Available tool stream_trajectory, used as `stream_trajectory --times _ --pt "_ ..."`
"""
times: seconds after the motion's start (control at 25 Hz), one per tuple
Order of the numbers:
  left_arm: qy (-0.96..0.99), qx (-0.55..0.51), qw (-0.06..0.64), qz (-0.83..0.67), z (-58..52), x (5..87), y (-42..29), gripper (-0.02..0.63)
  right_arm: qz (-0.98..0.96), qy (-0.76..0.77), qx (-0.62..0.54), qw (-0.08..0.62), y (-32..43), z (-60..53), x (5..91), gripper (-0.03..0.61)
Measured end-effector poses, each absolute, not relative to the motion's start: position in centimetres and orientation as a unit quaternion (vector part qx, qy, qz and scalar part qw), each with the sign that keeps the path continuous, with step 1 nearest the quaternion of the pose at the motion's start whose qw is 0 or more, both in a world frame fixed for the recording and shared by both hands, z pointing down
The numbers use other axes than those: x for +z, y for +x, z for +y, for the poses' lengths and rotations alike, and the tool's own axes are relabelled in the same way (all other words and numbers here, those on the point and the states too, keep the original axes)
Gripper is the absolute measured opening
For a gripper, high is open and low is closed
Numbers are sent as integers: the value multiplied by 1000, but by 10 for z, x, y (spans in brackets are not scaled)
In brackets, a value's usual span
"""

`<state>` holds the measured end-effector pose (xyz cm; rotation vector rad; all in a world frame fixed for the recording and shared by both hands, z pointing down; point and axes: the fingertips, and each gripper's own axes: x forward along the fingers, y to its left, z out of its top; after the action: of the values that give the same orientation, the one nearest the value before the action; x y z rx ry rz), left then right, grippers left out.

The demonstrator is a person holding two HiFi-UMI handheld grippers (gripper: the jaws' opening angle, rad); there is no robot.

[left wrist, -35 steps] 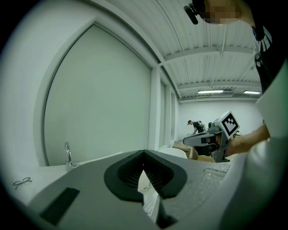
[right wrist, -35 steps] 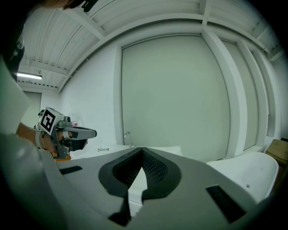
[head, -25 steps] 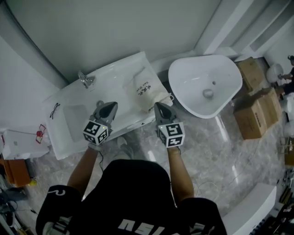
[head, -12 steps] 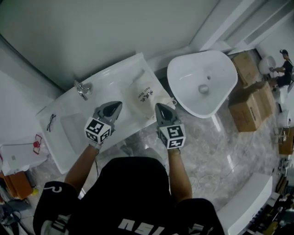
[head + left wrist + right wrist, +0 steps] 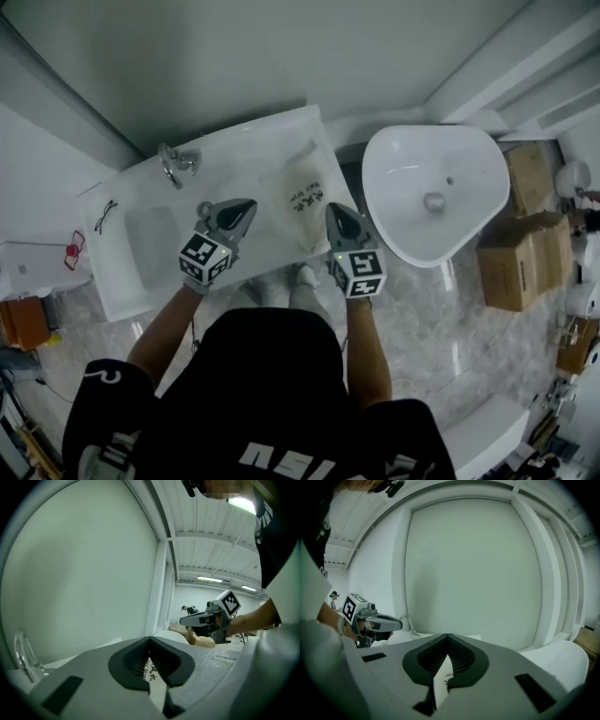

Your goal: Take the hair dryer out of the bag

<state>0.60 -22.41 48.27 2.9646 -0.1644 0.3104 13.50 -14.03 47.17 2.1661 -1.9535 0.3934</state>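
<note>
White cloth made up the bag [image 5: 305, 197], which lay flat with dark print on its face. The hair dryer itself did not show, so I judged it was inside, with nothing yet taken out. Under the bag was a white counter [image 5: 258, 150]. My right gripper [image 5: 332, 210] hovered just beside the bag's right edge, and my left gripper [image 5: 247, 204] stood a little off its left side, so the bag sat between them. Both had their jaws pressed together with nothing in them. Further left of the bag were the tap [image 5: 174, 164] and the sunken sink [image 5: 150, 239]; to its right was a separate round basin [image 5: 436, 187]. I took this for the approach. Next, I reckoned, the jaws needed to part, one pinning the cloth while the other found the bag's mouth.
</note>
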Motion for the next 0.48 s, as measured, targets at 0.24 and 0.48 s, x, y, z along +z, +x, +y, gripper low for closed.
stream_trajectory --times 0.24,0.48 --pt "981 119 87 -125 -208 496 39 -2 -705 690 133 99 181 -148 475 -5" --pt "972 121 100 -175 -188 509 63 -2 -737 656 130 102 215 -146 484 -5"
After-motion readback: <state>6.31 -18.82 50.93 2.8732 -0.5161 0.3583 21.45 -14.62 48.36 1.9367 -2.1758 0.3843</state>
